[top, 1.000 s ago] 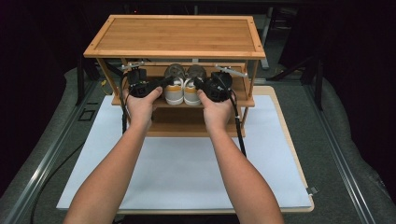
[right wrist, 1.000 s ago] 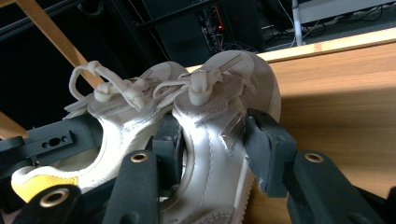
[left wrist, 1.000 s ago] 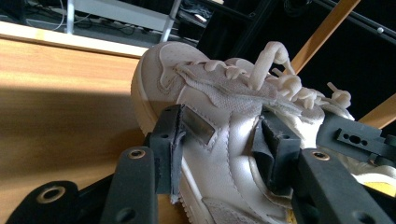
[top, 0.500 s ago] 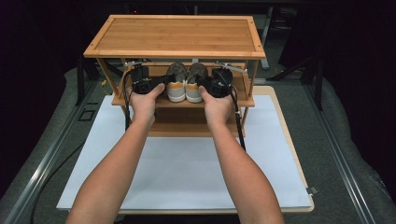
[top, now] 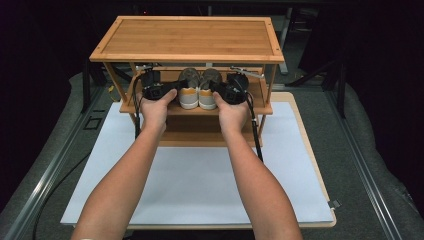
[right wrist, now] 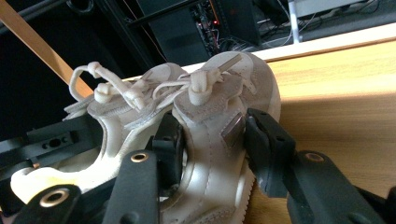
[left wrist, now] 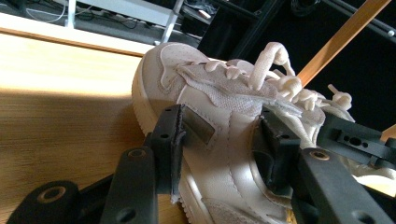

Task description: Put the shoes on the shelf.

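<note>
A pair of off-white sneakers with tan heel tabs stands side by side on the middle shelf [top: 195,111] of a bamboo rack [top: 187,37]. My left gripper [top: 172,89] is shut on the left shoe [top: 188,97]. In the left gripper view its jaws [left wrist: 222,144] clamp this shoe [left wrist: 219,116] across the upper, below the laces. My right gripper [top: 217,89] is shut on the right shoe [top: 206,97]. The right gripper view shows its jaws [right wrist: 217,140] squeezing that shoe [right wrist: 210,116] at the tongue, with the other shoe [right wrist: 116,116] beside it.
The rack's top shelf overhangs the shoes and both grippers, and its legs [top: 272,82] stand close outside each hand. A lower shelf [top: 195,137] lies beneath. The rack stands at the back of a white mat [top: 200,175] on a wooden table. Cables [top: 256,135] trail from the grippers.
Both hands and the shoes have edged slightly farther in under the rack's top shelf. The grips on the shoes are unchanged.
</note>
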